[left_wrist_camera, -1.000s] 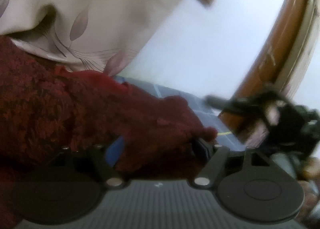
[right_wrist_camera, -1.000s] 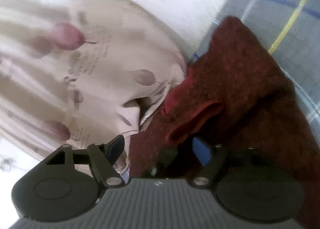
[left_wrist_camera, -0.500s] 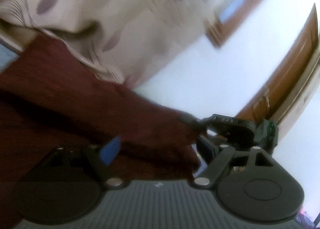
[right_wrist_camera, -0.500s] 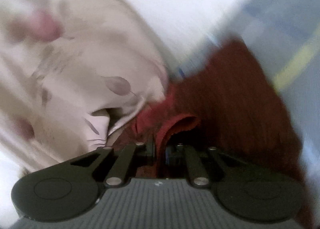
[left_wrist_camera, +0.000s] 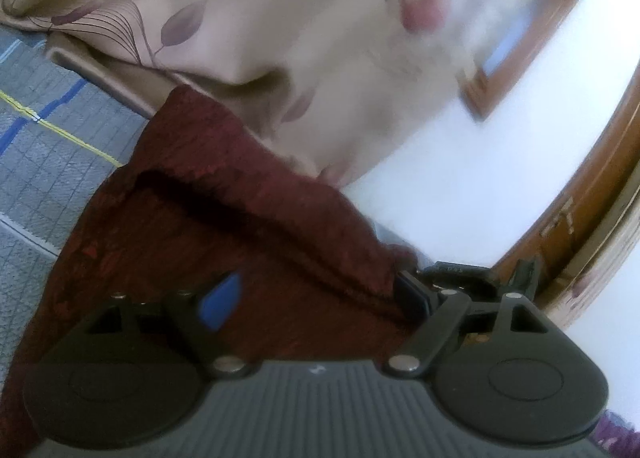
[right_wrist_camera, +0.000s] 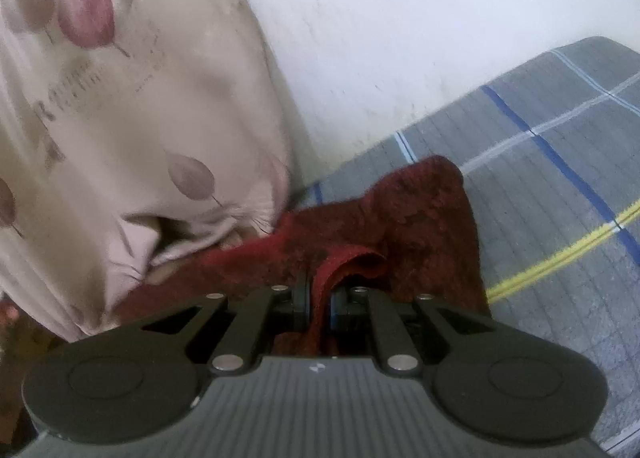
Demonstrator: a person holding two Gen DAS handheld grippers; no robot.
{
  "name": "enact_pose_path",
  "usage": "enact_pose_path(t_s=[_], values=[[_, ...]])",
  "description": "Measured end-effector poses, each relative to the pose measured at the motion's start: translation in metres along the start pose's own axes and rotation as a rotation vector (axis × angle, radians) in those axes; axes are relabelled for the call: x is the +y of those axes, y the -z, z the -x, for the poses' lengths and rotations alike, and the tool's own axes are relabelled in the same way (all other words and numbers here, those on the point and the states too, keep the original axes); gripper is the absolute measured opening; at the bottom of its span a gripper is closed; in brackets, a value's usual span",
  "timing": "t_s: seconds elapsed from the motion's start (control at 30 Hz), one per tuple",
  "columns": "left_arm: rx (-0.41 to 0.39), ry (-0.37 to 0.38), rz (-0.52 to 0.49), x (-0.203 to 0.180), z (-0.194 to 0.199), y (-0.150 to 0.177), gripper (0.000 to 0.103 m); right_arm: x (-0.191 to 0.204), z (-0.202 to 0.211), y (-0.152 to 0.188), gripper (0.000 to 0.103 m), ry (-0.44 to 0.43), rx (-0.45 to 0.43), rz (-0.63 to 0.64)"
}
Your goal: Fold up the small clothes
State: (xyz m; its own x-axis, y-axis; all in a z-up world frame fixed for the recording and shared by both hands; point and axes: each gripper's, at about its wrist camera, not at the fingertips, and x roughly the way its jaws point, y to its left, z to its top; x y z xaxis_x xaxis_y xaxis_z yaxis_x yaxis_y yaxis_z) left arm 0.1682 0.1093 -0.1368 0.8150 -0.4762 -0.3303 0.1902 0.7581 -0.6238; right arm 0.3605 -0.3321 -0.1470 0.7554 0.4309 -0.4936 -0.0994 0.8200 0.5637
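Observation:
A dark red fuzzy garment (left_wrist_camera: 240, 218) lies on a grey checked bedsheet (left_wrist_camera: 40, 138), drawn out in a long fold. My left gripper (left_wrist_camera: 318, 294) stands open and wide, with the garment spread across the gap between its blue pads. The garment's far corner runs to my right gripper (left_wrist_camera: 460, 272), seen beyond the left one's right finger. In the right wrist view my right gripper (right_wrist_camera: 320, 294) is shut on a raised fold of the red garment (right_wrist_camera: 420, 210), which hangs in front of it over the bedsheet (right_wrist_camera: 540, 178).
A beige leaf-print pillow (left_wrist_camera: 240, 18) lies just behind the garment and touches its far edge (right_wrist_camera: 140, 118). A white wall (right_wrist_camera: 400, 18) borders the bed. A brown wooden door frame (left_wrist_camera: 580, 198) stands at the right.
My right gripper went from open around a fold of the red garment to shut on it. The left gripper swung sideways, and the garment now stretches flatter between the two grippers.

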Motion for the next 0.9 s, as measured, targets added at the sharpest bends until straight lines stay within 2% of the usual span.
enact_pose_path(t_s=[0.07, 0.13, 0.27, 0.33, 0.37, 0.4, 0.47, 0.57, 0.63, 0.67, 0.7, 0.73, 0.9], values=[[0.004, -0.011, -0.029, -0.004, 0.0, 0.001, 0.084, -0.002, -0.003, 0.007, 0.014, 0.028, 0.023, 0.039], [0.012, -0.021, -0.057, -0.008, 0.001, 0.002, 0.084, -0.003, -0.007, 0.01, 0.008, 0.045, 0.027, 0.051], [0.017, -0.067, -0.143, -0.024, 0.005, 0.005, 0.084, -0.004, -0.008, 0.008, 0.01, 0.042, 0.04, 0.043], [0.018, -0.124, -0.226, -0.038, 0.009, 0.007, 0.084, -0.003, 0.0, 0.006, 0.019, 0.038, 0.028, 0.027], [0.014, -0.165, -0.276, -0.046, 0.012, 0.009, 0.084, 0.0, 0.008, 0.004, 0.03, 0.04, 0.0, 0.019], [0.008, -0.193, -0.313, -0.052, 0.015, 0.011, 0.084, 0.002, 0.019, 0.004, 0.037, 0.035, -0.039, 0.012], [0.006, -0.225, -0.376, -0.064, 0.021, 0.014, 0.084, 0.006, 0.048, 0.006, 0.04, -0.012, -0.093, -0.007], [0.019, -0.281, -0.425, -0.077, 0.027, 0.019, 0.084, 0.017, 0.092, 0.022, 0.041, -0.08, -0.112, 0.014], [0.032, -0.305, -0.438, -0.083, 0.033, 0.022, 0.084, 0.025, 0.124, 0.04, 0.045, -0.115, -0.11, 0.048], [0.034, -0.315, -0.442, -0.085, 0.035, 0.024, 0.084, 0.03, 0.144, 0.054, 0.051, -0.124, -0.109, 0.074], [0.039, -0.328, -0.448, -0.088, 0.038, 0.026, 0.084, 0.035, 0.158, 0.064, 0.057, -0.126, -0.111, 0.095], [0.04, -0.336, -0.452, -0.09, 0.042, 0.028, 0.084, 0.04, 0.175, 0.076, 0.058, -0.123, -0.112, 0.124], [0.055, -0.369, -0.469, -0.099, 0.058, 0.037, 0.084, 0.052, 0.247, 0.139, 0.059, -0.071, -0.087, 0.238]])
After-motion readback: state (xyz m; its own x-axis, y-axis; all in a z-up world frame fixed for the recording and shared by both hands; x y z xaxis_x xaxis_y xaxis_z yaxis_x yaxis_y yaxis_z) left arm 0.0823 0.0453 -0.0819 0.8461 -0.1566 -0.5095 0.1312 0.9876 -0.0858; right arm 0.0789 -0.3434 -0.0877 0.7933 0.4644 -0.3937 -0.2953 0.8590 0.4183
